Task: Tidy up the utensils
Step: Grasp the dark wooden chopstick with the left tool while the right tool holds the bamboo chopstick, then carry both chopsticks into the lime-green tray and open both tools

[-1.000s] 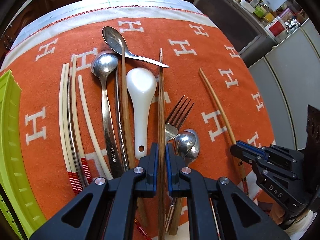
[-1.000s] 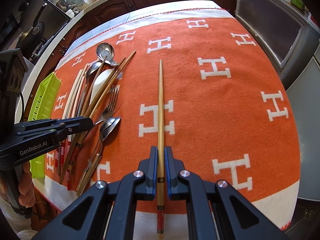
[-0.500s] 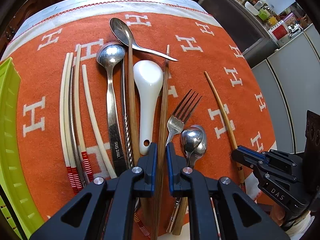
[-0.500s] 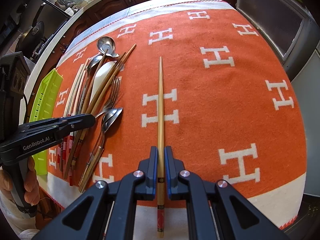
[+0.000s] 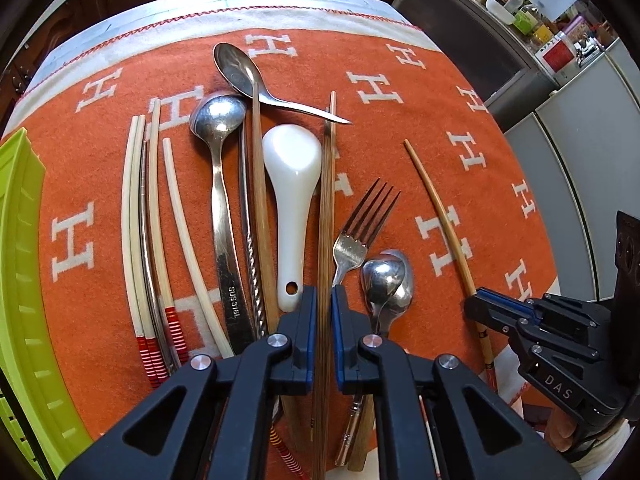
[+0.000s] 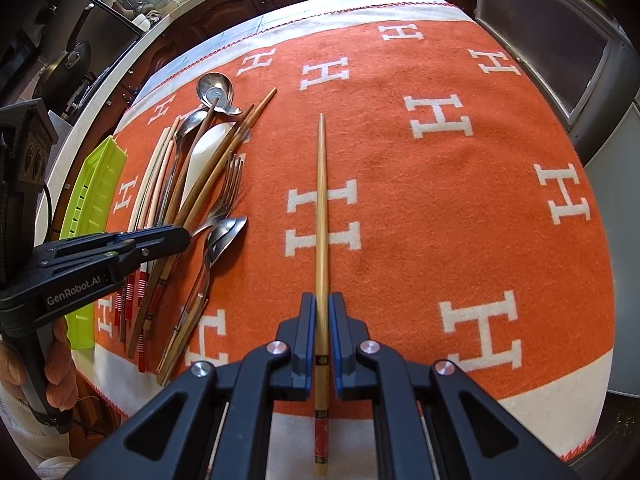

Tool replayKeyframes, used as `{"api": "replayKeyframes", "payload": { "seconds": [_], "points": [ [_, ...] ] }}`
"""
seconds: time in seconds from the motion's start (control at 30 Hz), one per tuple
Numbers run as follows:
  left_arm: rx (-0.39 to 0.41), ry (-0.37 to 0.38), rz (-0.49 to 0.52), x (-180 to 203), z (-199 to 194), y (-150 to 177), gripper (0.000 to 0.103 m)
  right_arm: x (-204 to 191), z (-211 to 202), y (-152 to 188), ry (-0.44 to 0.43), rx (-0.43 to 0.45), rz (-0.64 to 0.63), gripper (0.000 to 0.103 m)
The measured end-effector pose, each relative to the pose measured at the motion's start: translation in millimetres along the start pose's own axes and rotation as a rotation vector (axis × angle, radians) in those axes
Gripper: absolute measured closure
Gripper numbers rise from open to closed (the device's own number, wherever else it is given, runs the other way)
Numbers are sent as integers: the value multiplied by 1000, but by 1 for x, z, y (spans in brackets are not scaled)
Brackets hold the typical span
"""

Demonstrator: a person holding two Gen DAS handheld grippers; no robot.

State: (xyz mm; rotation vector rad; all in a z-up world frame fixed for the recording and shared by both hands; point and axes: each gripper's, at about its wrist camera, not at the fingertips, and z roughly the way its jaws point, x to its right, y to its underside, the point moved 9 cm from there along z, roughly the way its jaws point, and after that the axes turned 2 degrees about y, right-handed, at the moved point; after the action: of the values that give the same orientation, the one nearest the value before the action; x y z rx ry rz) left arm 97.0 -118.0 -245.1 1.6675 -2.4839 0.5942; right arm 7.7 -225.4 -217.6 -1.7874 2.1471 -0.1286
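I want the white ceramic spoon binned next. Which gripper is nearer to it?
Left. The left gripper sits right beside the white ceramic spoon handle, closed on a dark wooden chopstick. The right gripper is off across the cloth, holding a light bamboo chopstick.

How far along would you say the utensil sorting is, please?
Early. The green tray shows nothing sorted in the part visible. In hand: each hand-held gripper, left and right, is closed on a chopstick. Left: spoons, fork, remaining chopsticks.
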Motion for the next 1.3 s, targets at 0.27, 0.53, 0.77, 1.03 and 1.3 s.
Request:
{"api": "replayKeyframes", "payload": {
  "seconds": [0.27, 0.53, 0.77, 1.03, 1.3],
  "points": [
    [54, -10, 10, 4, -15, -6, 99, 0, -1, 1, 3, 0, 2, 96],
    [112, -16, 14, 1, -45, -5, 99, -4, -14, -4, -18, 30, 17, 96],
    [211, -81, -73, -35, -108, 8, 99, -41, -51, -23, -136, 74, -20, 96],
    [270, -303, -217, -127, -166, 39, 99, -174, -75, -50, -296, 60, -241, 96],
    [240, -358, -339, -202, -156, 52, 99, -284, -40, -45, -373, -20, -324, 96]
  ]
}}
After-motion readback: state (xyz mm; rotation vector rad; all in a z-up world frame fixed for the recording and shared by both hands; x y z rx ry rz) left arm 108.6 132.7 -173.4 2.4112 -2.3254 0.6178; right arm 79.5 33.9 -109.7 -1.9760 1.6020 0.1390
